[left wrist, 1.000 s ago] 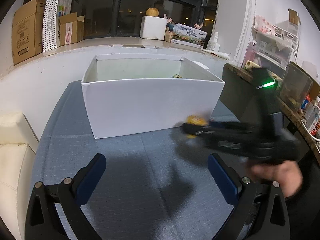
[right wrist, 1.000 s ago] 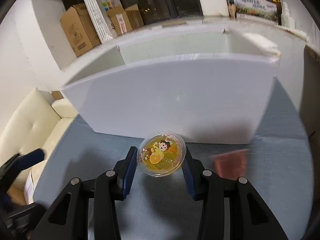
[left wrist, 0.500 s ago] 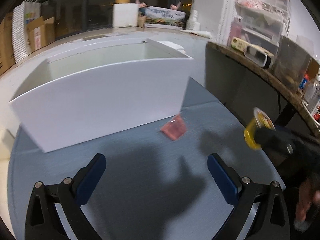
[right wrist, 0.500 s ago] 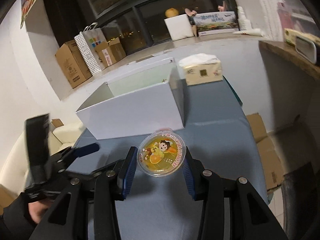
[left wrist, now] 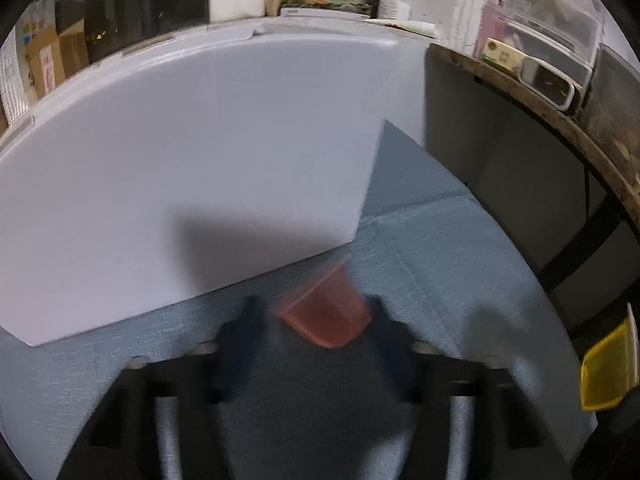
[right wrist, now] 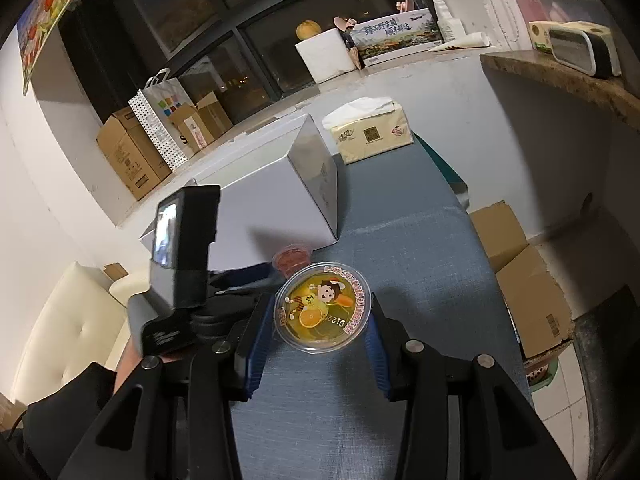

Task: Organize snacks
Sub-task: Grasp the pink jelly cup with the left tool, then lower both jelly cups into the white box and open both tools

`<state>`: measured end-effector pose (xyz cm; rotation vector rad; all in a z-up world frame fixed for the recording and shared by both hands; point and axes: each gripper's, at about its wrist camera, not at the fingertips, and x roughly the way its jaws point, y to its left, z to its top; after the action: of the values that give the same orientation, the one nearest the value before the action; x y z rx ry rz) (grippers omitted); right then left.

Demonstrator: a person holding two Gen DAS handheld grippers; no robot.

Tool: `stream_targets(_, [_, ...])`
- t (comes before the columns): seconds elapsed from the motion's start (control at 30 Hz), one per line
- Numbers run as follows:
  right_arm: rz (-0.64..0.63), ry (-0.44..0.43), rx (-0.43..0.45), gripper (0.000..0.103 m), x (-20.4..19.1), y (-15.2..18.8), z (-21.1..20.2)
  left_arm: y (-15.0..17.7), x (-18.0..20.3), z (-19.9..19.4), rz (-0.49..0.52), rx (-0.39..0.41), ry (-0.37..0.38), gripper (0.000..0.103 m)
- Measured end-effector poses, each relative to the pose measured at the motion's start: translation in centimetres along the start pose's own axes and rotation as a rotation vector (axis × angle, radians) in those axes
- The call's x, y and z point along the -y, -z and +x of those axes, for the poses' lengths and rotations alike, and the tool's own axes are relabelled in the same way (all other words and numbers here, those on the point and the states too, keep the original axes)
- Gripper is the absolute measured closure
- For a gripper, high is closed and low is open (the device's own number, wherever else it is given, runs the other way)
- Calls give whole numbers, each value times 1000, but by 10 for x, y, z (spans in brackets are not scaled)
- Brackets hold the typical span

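A small red jelly cup (left wrist: 326,312) lies on the blue tablecloth by the front right corner of the white box (left wrist: 192,168). My left gripper (left wrist: 316,320) is blurred by motion, its fingers close on either side of the cup; whether they grip it is unclear. In the right wrist view the red cup (right wrist: 291,258) shows at the left gripper's tips. My right gripper (right wrist: 322,326) is shut on a round yellow jelly cup (right wrist: 322,312) with a cartoon lid, held above the table. That cup's yellow edge shows in the left wrist view (left wrist: 608,368).
A tissue pack (right wrist: 368,128) stands on the table behind the white box (right wrist: 280,200). A dark counter (left wrist: 560,120) with clutter runs along the right. Cardboard boxes (right wrist: 528,280) sit on the floor to the right. A white sofa (right wrist: 68,320) is at left.
My left gripper has moved forward and down to the red cup, and its fingers have narrowed around it. My right gripper has lifted back and away with the yellow cup.
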<state>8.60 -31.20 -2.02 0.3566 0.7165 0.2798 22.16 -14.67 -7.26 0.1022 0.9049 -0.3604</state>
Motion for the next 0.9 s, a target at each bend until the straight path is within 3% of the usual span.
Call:
stream_targets(0.23, [2, 2, -9, 56, -1, 2, 2, 6, -10, -15, -8, 33, 80, 52])
stream_targets(0.47, [-34, -20, -14, 56, -13, 0, 6, 11, -28, -93, -3, 149, 117, 52])
stream_targets(0.67, [-138, -60, 5, 56, -61, -28, 21, 8, -89, -162, -72, 277, 75, 52])
stream_targets(0.9, [-242, -69, 48, 56, -116, -89, 51, -42, -150, -176, -118, 324, -17, 52])
